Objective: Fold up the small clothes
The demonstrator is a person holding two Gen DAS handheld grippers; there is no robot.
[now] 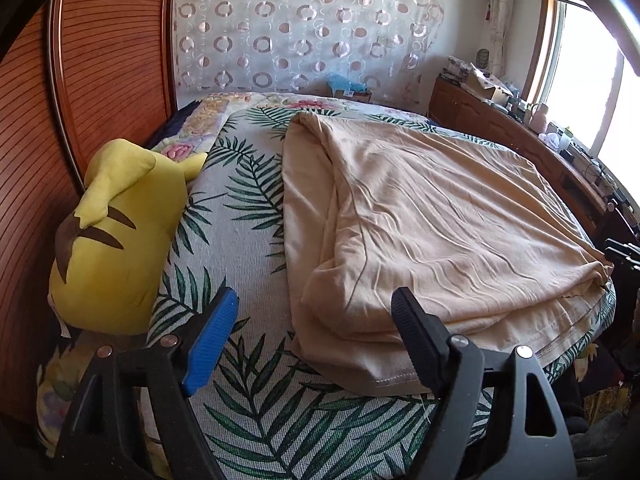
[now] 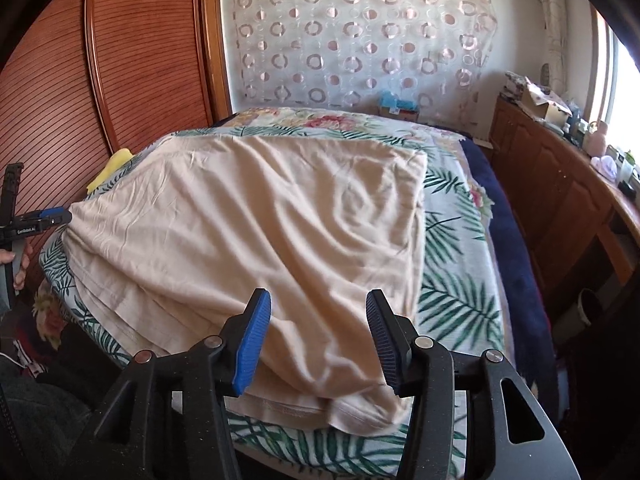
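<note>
The peach-coloured garment [image 1: 420, 220] lies folded over on the bed [image 1: 248, 240], spread across the palm-leaf bedspread, its stitched hem stacked in layers along the near edge. My left gripper [image 1: 316, 312] hangs just off the garment's near-left corner with its jaws wide and nothing between them; the cloth's edge sits just beside the black jaw, apart from the pads. My right gripper [image 2: 318, 320] stands over the near-right corner, jaws parted to a middling gap, with the rolled corner of fabric lying between and beneath them (not pinched, as far as I can see).

I judge one fold is laid and the next grasp is due. The risks from here: the hem is several layers thick, so closing on the corner may catch only the top layer and peel the fold apart. The surface is rumpled with wrinkles, and a fold made over them would set crooked. The garment's near edge lies close to the mattress edge, so a tug toward me could drag it off. The yellow plush toy [image 1: 116, 236] sits close on the left and could snag a wide swing.
</note>
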